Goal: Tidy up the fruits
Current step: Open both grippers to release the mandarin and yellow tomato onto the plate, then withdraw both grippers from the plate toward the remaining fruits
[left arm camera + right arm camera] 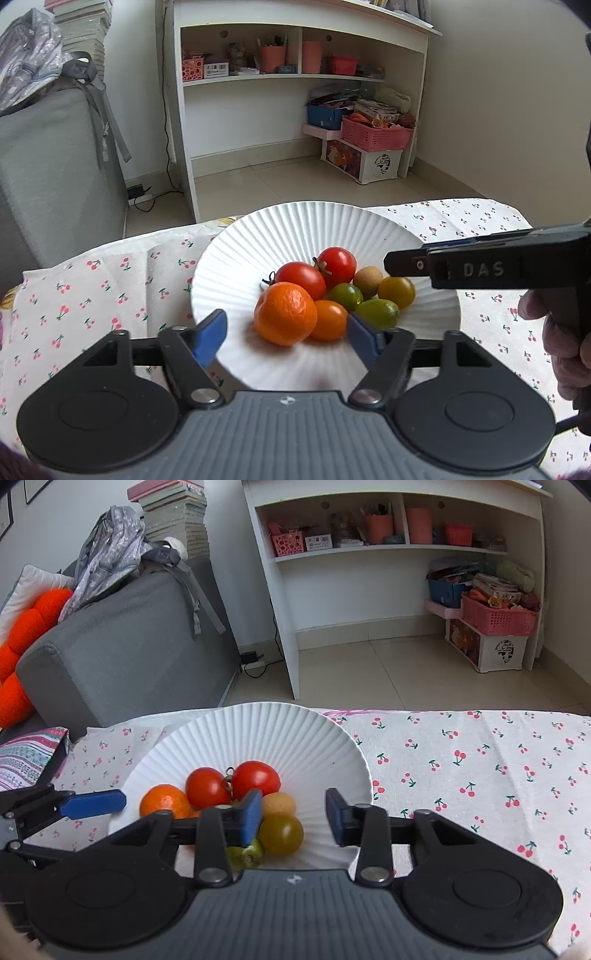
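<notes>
Left wrist view: left hand-held gripper spread wide, nothing gripped, its blue pads flanking the mandarin and an orange cherry tomato in the white fluted plate. All fruit in view lies heaped there on the cherry-print worktop: two red tomatoes, green and yellow ones, a tan round fruit. Right hand-held gripper reaches in from the right, a hand on its handle.

Right wrist view: right hand-held gripper parted, empty, over the plate's near side; yellow-green tomato below the gap.

Judgement: release step, fruit gathered. Next move calls for clearing both grippers off the plate without nudging the pile.

Only the right view shows the grey sofa and bare cloth to the right; only the left shows the whole pile unobstructed.
</notes>
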`<action>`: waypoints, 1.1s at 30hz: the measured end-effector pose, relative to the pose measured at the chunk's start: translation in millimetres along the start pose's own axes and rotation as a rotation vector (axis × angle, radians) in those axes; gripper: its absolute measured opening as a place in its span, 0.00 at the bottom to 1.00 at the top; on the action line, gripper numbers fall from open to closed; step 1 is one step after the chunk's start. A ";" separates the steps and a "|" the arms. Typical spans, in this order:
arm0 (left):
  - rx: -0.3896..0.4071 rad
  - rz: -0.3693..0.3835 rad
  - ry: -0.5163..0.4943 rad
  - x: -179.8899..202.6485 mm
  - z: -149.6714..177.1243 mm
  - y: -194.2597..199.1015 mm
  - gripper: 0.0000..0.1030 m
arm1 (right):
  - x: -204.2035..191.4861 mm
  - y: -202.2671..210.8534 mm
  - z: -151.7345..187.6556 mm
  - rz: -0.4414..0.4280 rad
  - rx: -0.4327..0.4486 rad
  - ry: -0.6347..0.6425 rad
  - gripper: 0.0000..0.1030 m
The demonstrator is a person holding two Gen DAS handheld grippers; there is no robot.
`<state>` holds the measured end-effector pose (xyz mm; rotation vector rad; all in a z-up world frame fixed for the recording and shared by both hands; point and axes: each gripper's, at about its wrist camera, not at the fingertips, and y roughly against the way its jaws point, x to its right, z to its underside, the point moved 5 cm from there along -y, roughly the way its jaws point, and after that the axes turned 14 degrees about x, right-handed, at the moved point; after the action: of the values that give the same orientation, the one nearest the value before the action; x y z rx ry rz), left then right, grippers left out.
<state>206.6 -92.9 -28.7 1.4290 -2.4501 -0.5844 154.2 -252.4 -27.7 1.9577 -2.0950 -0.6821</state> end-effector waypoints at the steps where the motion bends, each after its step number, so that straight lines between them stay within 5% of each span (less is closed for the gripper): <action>1: 0.001 -0.002 0.005 -0.7 -0.3 3.8 0.64 | -1.3 3.4 -1.7 0.000 0.005 -0.001 0.44; 6: -0.003 -0.010 0.024 0.2 0.0 22.2 0.77 | -3.3 19.9 -5.6 0.012 0.016 0.007 0.58; 16: -0.043 -0.015 0.073 -3.2 8.9 54.5 0.85 | -10.8 51.8 -1.7 0.036 0.032 0.012 0.93; 33: -0.080 -0.035 0.087 -4.7 33.5 110.1 0.89 | -36.0 85.8 28.8 0.028 -0.018 0.020 1.00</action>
<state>110.3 -33.1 -8.3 1.4372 -2.3130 -0.6072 68.9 -209.7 -7.9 1.9139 -2.0936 -0.6715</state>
